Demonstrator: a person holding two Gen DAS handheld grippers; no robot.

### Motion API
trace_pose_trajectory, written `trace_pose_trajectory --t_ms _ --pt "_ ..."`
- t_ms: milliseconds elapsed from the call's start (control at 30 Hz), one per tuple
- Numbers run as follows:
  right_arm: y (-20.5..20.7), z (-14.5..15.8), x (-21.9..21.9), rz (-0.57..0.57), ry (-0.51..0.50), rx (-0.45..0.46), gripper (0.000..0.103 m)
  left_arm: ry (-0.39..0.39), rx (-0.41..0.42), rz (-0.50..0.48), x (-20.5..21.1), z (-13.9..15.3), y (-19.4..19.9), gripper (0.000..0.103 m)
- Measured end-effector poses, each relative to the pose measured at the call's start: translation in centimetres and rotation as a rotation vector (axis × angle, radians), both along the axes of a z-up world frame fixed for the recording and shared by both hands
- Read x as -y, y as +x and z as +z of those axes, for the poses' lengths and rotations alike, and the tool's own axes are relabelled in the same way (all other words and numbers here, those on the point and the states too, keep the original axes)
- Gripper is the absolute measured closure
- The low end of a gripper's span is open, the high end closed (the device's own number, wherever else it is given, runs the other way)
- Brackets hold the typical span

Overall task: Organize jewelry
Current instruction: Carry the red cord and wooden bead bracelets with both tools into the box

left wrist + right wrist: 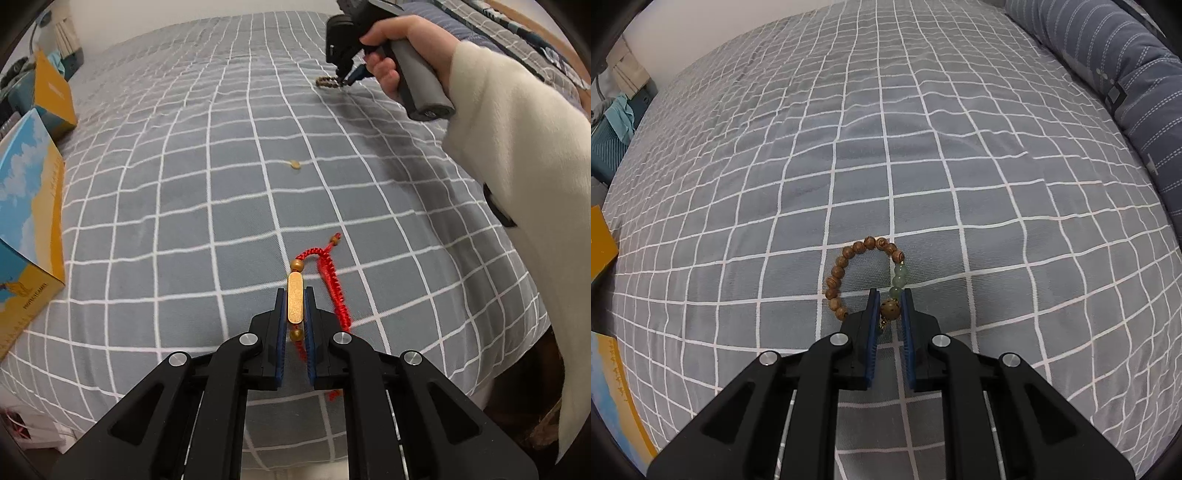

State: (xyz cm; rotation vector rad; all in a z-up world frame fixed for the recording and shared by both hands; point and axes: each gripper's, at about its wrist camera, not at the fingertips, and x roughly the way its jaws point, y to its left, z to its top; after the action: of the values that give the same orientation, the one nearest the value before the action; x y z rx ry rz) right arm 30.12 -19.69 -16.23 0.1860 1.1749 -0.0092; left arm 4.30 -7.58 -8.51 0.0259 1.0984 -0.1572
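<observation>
Here the red braided bracelet (328,273) lies on the grey checked bedspread (184,206), near the bed's close edge, with its flat gold bar (295,298) caught lengthwise between the blue pads of the left gripper (295,295). The jaws are clenched on that bar; a gold bead sits at each end of it, one just beyond the fingertips and one deeper between the pads. The red cord loops off to the right of the gripper and trails back under its right finger.

The second piece, a wooden bead bracelet (849,269) with three pale green beads (899,280), rests farther up the bed on the same cover. The right gripper (890,295) has its jaws closed on the large speckled brown bead (890,309) at the near end of the green run, and the rest of the ring curves away to the left and far side.

In the left wrist view a person's hand (391,55) in a cream sleeve (517,184) holds the right tool at the far right. A small tan object (294,164) lies alone on the cover between the two bracelets. Blue-and-yellow boxes (29,206) stand along the left edge of the bed, and a striped blue pillow (1126,92) lies on the right.
</observation>
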Motion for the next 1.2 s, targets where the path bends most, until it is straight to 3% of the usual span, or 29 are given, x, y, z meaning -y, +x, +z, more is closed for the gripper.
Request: trace_pose_trajectory --t_ms 433,1200 --pt "-2.5 2.8 0.5 0.002 -0.02 0.049 0.092 -0.011 0.034 0.042 -3.7 3.7 3.0 0.095" --pt "-11.6 11.4 -0.6 0.058 -0.058 0.244 0.092 0.04 0.127 0.135 -10.5 9.7 7.6 0.095"
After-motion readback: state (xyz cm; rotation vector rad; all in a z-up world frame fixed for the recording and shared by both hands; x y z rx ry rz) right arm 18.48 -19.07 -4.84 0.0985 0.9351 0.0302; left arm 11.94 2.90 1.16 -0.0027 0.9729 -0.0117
